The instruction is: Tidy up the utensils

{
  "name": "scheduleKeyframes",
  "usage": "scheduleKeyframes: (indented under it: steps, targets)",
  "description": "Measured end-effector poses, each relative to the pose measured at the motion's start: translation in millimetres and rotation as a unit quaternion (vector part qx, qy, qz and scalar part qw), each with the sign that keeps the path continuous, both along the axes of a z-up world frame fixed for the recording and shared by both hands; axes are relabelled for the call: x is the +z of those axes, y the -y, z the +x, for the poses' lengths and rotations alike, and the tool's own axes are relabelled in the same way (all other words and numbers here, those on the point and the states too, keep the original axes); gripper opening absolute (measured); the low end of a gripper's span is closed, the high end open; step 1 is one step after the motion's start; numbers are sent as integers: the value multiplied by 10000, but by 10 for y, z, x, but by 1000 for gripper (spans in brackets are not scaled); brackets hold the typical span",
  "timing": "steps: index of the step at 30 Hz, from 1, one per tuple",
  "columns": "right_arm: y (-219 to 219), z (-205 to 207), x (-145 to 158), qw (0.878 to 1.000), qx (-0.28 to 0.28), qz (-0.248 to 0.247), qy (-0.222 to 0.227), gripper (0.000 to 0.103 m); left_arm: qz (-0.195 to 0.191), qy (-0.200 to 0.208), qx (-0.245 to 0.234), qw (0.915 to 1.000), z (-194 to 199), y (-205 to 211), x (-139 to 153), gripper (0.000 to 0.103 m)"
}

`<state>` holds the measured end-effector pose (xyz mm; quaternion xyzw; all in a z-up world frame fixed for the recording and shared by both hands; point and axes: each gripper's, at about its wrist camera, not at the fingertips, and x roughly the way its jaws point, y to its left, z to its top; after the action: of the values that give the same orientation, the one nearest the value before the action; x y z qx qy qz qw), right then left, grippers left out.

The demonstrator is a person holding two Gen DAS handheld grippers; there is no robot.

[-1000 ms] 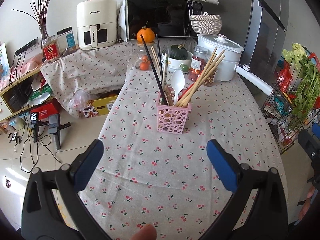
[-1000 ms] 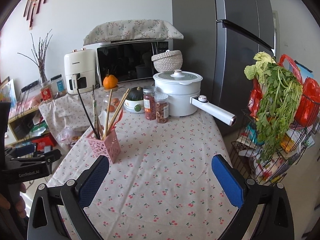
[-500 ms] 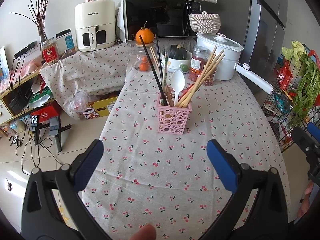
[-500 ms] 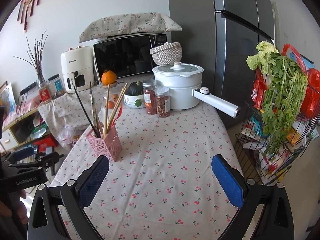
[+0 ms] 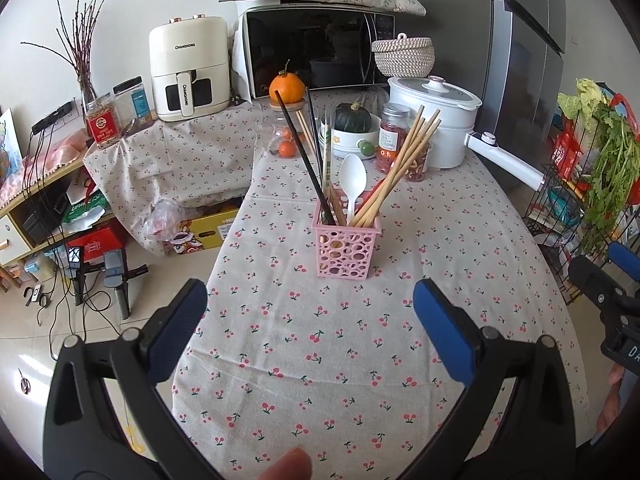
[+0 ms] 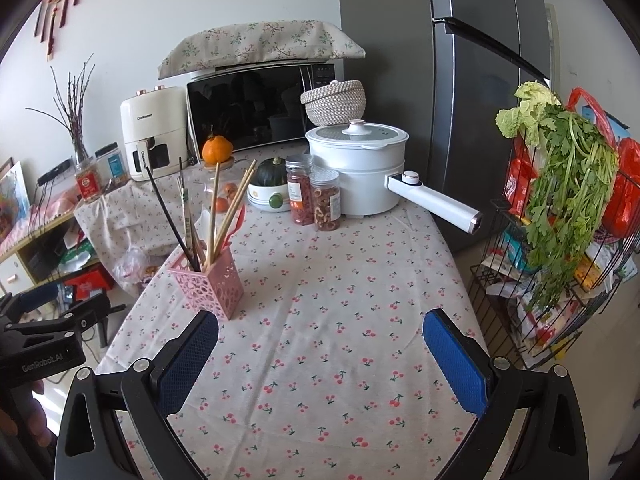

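Tablecloth [image 5: 320,360] around the pink holder [image 5: 346,249] lies bare of loose utensils; wooden chopsticks [image 5: 400,168], black chopsticks [image 5: 306,160] and white spoon [image 5: 352,184] stand inside it. Left gripper [image 5: 310,316] and right gripper [image 6: 320,344], both short of the holder, gape wide, empty. Sorting looks finished.

Home kitchen: microwave [image 5: 316,50], fridge [image 6: 472,80], air fryer [image 5: 188,68].

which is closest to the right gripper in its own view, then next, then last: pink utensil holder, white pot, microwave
From the right gripper:
1. pink utensil holder, just ahead on the left of the table.
2. white pot, farther back, right of centre.
3. microwave, at the very back, behind the pot.
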<state>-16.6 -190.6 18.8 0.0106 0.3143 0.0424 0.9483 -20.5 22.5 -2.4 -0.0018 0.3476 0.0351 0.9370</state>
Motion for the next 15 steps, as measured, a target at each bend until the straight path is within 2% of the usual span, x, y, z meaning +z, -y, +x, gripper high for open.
scheduleKeyframes:
  steps: [15]
  targets:
    - [-61,24,-44,9999,69,-80,-111,103,47,58,-7,10000,-29,28,13,102]
